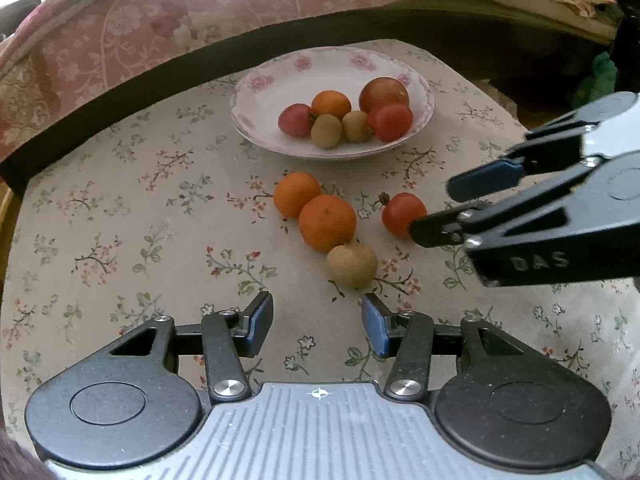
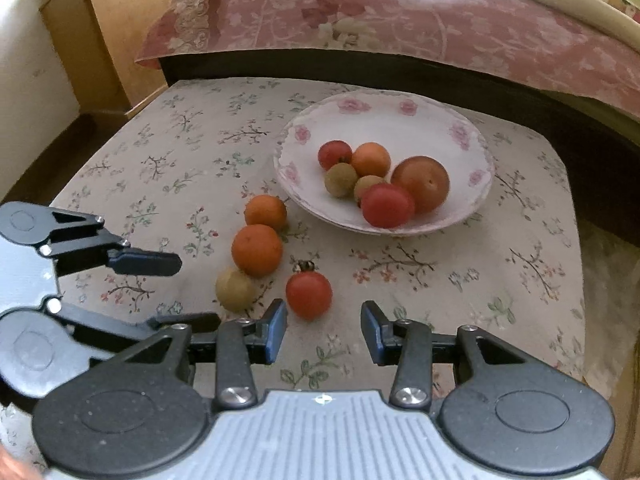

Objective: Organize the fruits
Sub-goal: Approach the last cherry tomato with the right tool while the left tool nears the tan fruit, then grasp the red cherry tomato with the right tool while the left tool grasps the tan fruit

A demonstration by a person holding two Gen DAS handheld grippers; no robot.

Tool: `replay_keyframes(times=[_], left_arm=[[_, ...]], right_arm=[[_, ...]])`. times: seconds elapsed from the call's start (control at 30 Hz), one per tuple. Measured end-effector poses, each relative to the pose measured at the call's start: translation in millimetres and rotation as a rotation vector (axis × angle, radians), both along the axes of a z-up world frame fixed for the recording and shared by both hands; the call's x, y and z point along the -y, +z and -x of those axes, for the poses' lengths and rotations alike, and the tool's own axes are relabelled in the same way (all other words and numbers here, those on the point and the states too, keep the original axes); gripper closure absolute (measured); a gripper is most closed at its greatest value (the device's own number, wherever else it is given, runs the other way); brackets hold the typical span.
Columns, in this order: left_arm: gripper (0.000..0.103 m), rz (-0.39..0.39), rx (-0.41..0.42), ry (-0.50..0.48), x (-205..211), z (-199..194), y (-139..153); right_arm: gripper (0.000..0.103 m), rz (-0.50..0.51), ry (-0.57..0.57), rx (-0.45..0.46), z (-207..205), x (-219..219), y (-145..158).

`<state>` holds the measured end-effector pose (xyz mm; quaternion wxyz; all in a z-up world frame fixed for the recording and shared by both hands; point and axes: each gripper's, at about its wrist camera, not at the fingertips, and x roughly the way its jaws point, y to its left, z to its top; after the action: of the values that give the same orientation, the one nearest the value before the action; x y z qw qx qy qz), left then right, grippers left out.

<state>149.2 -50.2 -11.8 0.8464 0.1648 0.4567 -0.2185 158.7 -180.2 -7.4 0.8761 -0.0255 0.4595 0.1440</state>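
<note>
Left gripper point(image 1: 317, 326): jaws spread wide, empty, just short of a small, round, matte tan fruit point(image 1: 352, 265). The fruit touched a dimpled orange mandarin point(image 1: 327, 223); a nudge would likely send both rolling across the floral tablecloth point(image 1: 120, 220).

Right gripper point(image 2: 324, 330): jaws likewise apart, empty, near a smooth, glossy red tomato point(image 2: 308, 294) with a stem; the skin looked slippery.

Rose-patterned white ceramic plate point(image 2: 384, 112): behind, holding six fruits.

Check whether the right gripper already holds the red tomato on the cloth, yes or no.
No: the right gripper is open, and the red tomato lies on the tablecloth ahead of its fingers, ungrasped.
</note>
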Motion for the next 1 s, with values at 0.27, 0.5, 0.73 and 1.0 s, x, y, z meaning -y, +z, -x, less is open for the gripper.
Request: replay_keyframes(times=[0.27,0.5,0.73,1.0], left_arm=[[0.045,0.015,-0.01,-0.005,0,-2,0],[0.046,0.041,-0.016,-0.013,8,-6,-3],[0.059,0.074,-0.009,-0.009,16,-11,-6],[0.066,0.058,-0.004,-0.012,18,-8,-5]], right_arm=[[0.062,0.012,0.034,0.009,-13,-12,-9],[0.074,-0.014,0.007,-0.026,-15,-5,-12],[0.074,-0.021,-0.028,-0.029,-11,9,-6],[0.074,-0.004,-0.047,-0.043,-8,15,-5]])
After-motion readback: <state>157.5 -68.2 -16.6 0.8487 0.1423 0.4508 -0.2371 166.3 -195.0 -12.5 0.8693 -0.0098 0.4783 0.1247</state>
